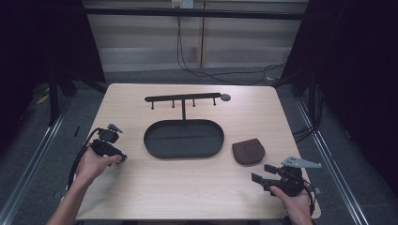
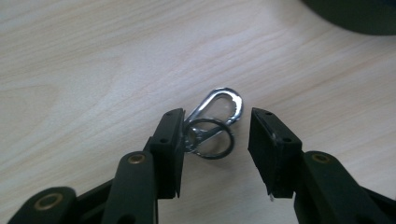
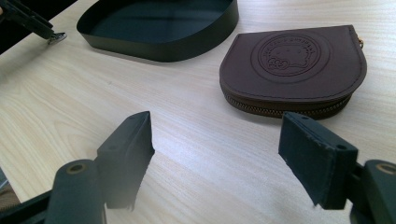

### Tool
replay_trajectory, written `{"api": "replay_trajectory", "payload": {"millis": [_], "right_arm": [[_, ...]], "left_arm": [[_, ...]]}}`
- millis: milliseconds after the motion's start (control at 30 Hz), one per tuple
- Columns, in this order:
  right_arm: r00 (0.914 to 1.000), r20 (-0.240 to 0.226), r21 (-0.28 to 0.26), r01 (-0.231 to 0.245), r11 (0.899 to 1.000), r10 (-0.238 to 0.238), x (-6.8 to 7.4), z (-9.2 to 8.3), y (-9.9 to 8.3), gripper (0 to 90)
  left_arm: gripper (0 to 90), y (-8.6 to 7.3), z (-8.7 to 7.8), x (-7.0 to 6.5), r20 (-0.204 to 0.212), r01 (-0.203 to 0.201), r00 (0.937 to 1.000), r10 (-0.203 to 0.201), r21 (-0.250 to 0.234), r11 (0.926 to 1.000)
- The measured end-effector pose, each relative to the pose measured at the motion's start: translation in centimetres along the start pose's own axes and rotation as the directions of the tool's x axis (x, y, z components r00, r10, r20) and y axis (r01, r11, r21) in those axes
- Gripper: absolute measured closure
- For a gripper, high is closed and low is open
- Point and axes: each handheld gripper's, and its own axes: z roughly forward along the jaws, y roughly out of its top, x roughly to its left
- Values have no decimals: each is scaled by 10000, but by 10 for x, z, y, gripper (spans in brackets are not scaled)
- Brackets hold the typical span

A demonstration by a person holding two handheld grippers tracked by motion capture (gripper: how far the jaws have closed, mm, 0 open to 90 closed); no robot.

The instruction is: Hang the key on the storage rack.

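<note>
Silver carabiner clip [image 2: 219,108] with dark key ring [image 2: 211,138] (linked), lying flat on pale wood table [image 2: 93,70]

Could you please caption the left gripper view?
Left gripper open astride a silver metal carabiner with black ring on the pale wooden table.

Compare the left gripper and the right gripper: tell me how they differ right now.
The left gripper has a silver clip with a dark ring lying between its jaws, one pad beside it; the right gripper has only bare table between its jaws. The left gripper sits beside the oval tray; the right gripper sits near the brown pouch. Both are open, low over the table.
</note>
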Motion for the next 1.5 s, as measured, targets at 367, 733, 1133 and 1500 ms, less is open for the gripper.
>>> {"api": "replay_trajectory", "payload": {"millis": [367,733,1133,1500], "right_arm": [[9999,-119,-62,-101,9999,100,-1,-1,0,254],[9999,-127,-38,-95,9999,94,-1,-1,0,255],[9999,-128,-6,-98,10000,97,-1,0,0,252],[9998,-157,5,-137,9999,137,-1,0,0,251]], "left_arm": [[608,4,6,0,-36,67,10000,-67,197,9998],[751,4,5,4,142,145,9998,-151,389,9991],[774,2,-3,5,230,-185,9996,169,702,9974],[892,2,-12,9,355,-651,9975,615,1131,9915]]}}
